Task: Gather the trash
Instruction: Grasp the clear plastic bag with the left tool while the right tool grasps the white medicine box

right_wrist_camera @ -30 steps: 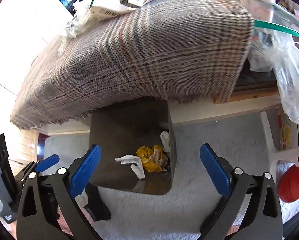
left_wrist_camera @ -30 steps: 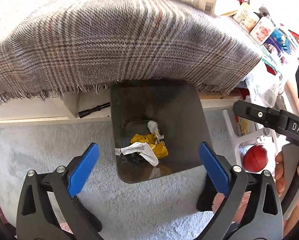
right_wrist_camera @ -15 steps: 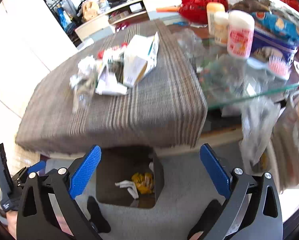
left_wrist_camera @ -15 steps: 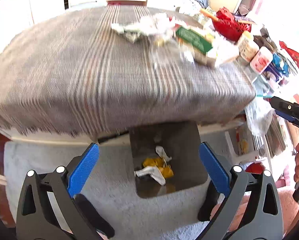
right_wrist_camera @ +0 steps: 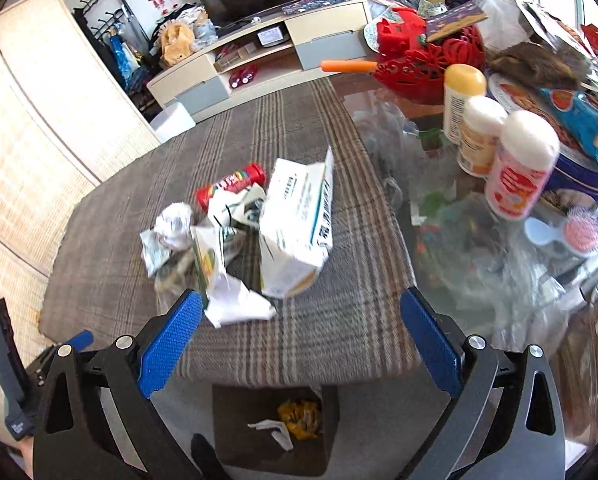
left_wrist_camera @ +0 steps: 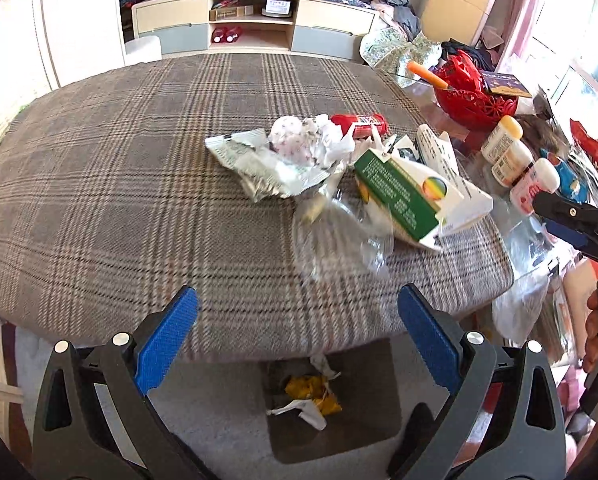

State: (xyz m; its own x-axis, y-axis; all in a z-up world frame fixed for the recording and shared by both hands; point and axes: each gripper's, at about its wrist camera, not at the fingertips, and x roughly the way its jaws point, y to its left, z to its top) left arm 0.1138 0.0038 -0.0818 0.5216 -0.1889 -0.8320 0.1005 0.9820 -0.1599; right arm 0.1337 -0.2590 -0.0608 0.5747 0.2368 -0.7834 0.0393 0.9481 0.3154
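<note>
While both tools hang above the near edge of the table, the left gripper (left_wrist_camera: pixel 297 336) and the right gripper (right_wrist_camera: pixel 299 340) each stand spread wide with nothing between their blue pads (left_wrist_camera: pixel 165 344). Just beneath them on the floor, partly tucked under the table edge, sits a dark bin (left_wrist_camera: pixel 373 400) holding a yellow wrapper (left_wrist_camera: pixel 311 394) and white paper scraps (left_wrist_camera: pixel 305 410). Beyond it a brown plaid cloth (left_wrist_camera: pixel 111 184) covers the tabletop. The trash lies in a loose heap on the cloth toward its right side: clear crumpled plastic (left_wrist_camera: pixel 335 240) nearest, a green and white carton (left_wrist_camera: pixel 403 196) just beside it, a flattened silver foil packet (left_wrist_camera: pixel 259 168), crumpled white paper (left_wrist_camera: pixel 295 140) and a red tube (left_wrist_camera: pixel 359 123) farthest. Right of the cloth, on bare glass (right_wrist_camera: pixel 383 92), stand three white bottles (right_wrist_camera: pixel 519 164), with a red openwork basket (right_wrist_camera: pixel 427 56) behind them. A low media cabinet (left_wrist_camera: pixel 251 28) lines the far wall.
</note>
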